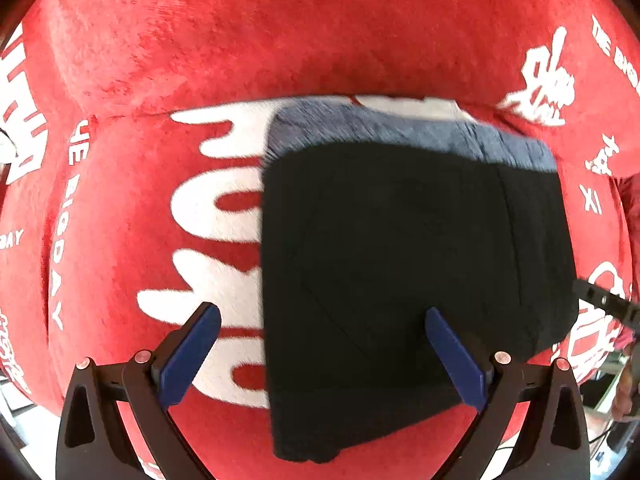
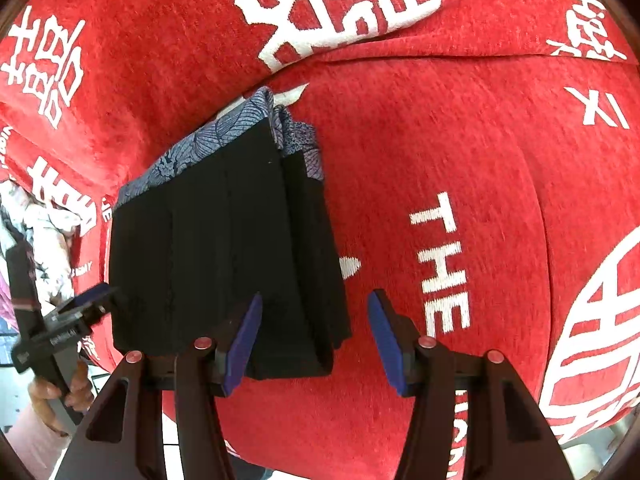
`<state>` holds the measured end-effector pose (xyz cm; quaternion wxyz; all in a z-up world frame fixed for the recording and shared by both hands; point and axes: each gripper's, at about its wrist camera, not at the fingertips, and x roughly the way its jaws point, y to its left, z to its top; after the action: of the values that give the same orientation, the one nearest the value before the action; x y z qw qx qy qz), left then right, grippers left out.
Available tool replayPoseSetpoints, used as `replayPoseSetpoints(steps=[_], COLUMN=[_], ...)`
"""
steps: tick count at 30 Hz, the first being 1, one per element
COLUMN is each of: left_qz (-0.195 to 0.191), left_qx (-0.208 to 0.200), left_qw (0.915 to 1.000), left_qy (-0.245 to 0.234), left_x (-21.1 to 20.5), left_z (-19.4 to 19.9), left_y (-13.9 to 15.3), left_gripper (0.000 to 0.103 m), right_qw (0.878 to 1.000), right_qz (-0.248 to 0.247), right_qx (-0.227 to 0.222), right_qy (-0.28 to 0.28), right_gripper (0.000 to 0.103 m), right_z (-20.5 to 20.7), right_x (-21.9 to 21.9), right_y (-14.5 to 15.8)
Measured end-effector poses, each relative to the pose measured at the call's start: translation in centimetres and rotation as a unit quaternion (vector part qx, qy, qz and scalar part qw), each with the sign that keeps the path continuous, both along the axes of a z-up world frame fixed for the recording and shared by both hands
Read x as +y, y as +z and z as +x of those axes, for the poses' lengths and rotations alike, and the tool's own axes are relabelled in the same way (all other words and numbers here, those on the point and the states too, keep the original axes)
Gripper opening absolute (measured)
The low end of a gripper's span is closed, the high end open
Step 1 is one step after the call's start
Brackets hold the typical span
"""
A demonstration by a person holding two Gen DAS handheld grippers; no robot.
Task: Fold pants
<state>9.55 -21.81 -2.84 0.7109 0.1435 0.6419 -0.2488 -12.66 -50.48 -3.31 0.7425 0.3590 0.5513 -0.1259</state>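
Black pants [image 1: 400, 260] are lying folded on the red cover [image 1: 200, 40]; you are hovering both hand-held grippers [image 1: 320, 356] [image 2: 316, 336] spread, releasing them.

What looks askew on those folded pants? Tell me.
The folded black pants lie mostly square on the red cover, but at the far end the blue-grey patterned fabric sticks out unevenly and bunched past the black layers. Both grippers hover open, holding nothing.
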Motion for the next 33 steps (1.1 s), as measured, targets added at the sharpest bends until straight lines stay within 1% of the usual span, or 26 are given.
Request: replayPoseSetpoints(steps=[4, 7, 10, 13, 16, 20, 22, 24, 25, 27, 33], left_qz=[0.003, 0.008, 0.005, -0.005, -0.014, -0.019, -0.024, -0.04, -0.054, -0.066, -0.071], left_qx=[-0.002, 0.0, -0.014, -0.019, -0.008, 0.007, 0.016, 0.025, 0.035, 0.05, 0.081], left_qw=[0.9999, 1.0, 0.9998, 0.9995, 0.9995, 0.9994, 0.9992, 0.9984, 0.9974, 0.996, 0.9941], left_qy=[0.011, 0.001, -0.014, -0.024, -0.026, -0.028, -0.028, -0.032, -0.033, -0.031, -0.011], left_x=[0.4, 0.4, 0.5, 0.8, 1.0, 1.4, 1.5, 1.8, 1.8, 2.0, 1.8], left_z=[1.4, 1.6, 1.5, 1.5, 1.9, 2.5, 2.9, 3.3, 3.5, 3.9, 4.8], left_y=[-0.5, -1.7, -2.5, -2.9, -3.1, -3.0, -2.5, -1.9, -1.6, -1.3, -2.5], left_gripper=[0.103, 0.103, 0.103, 0.103, 0.103, 0.103, 0.103, 0.103, 0.103, 0.103, 0.103], right_qw=[1.0, 1.0, 1.0, 1.0, 1.0, 1.0, 0.999, 0.999, 0.999, 0.998, 0.995], right_qz=[0.004, 0.01, 0.009, 0.012, 0.014, 0.017, 0.021, 0.032, 0.04, 0.054, 0.094], right_qx=[0.0, -0.002, -0.001, -0.001, -0.001, -0.005, -0.013, -0.024, -0.028, -0.03, -0.022], right_qy=[-0.003, -0.005, 0.003, 0.008, 0.011, 0.019, 0.024, 0.025, 0.024, 0.021, 0.013], right_gripper=[0.059, 0.059, 0.059, 0.059, 0.059, 0.066, 0.067, 0.067, 0.067, 0.067, 0.068], right_z=[0.3, 0.4, 0.6, 0.8, 1.1, 1.4, 1.5, 1.6, 1.8, 2.0, 2.5], right_x=[-0.4, -0.5, -0.4, -0.4, -0.7, -1.0, -1.2, -1.6, -1.8, -2.2, -3.1], right_y=[-0.2, -0.2, -0.3, -0.4, -0.4, -0.4, -0.3, -0.4, -0.6, -1.0, -2.6])
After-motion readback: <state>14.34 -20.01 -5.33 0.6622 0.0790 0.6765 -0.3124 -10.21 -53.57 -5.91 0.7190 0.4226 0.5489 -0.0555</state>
